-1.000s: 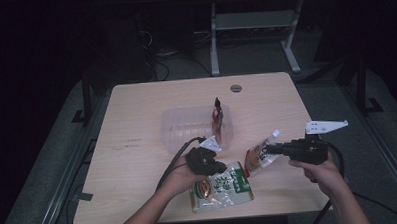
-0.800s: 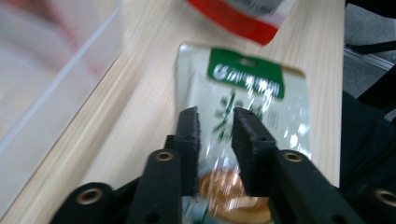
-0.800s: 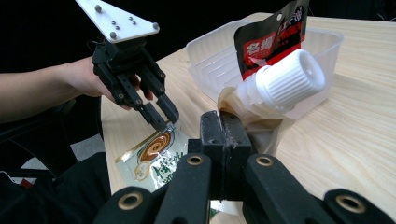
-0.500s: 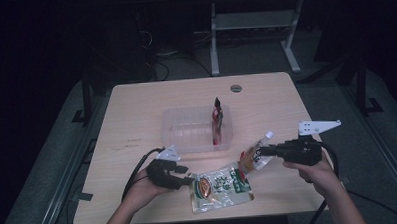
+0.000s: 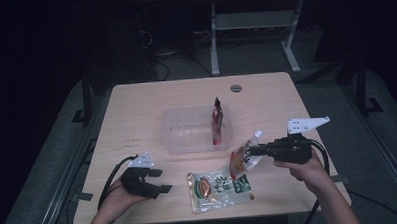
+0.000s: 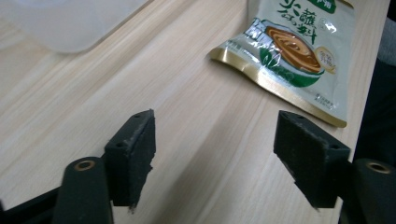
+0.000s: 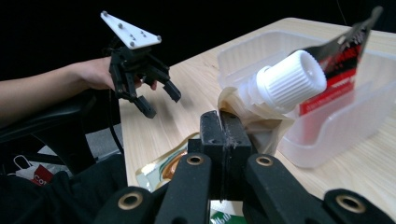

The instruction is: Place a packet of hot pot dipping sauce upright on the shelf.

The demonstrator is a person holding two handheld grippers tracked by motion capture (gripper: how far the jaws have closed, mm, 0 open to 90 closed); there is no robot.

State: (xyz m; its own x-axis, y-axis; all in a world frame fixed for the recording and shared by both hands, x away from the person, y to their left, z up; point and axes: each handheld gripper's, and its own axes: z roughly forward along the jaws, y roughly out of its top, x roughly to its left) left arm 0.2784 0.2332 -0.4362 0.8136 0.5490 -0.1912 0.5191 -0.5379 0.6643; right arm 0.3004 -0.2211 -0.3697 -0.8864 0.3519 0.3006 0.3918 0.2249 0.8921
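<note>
The left gripper (image 5: 158, 180) hovers low over the table (image 5: 136, 101) near its front left corner, its jaws just opened wide with nothing between them. A flat green-and-gold food packet (image 5: 220, 187) lies beside it. Behind stands a clear plastic tray (image 5: 187, 135). The right gripper (image 5: 252, 151) is clamped on a white-capped spout pouch (image 5: 244, 155), held above the table just right of the tray.

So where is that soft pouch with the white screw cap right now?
In the high view the spouted pouch with the white screw cap is clamped in the right gripper, lifted at the table's right front, between the clear plastic tray and the flat green-and-white packet.
</note>
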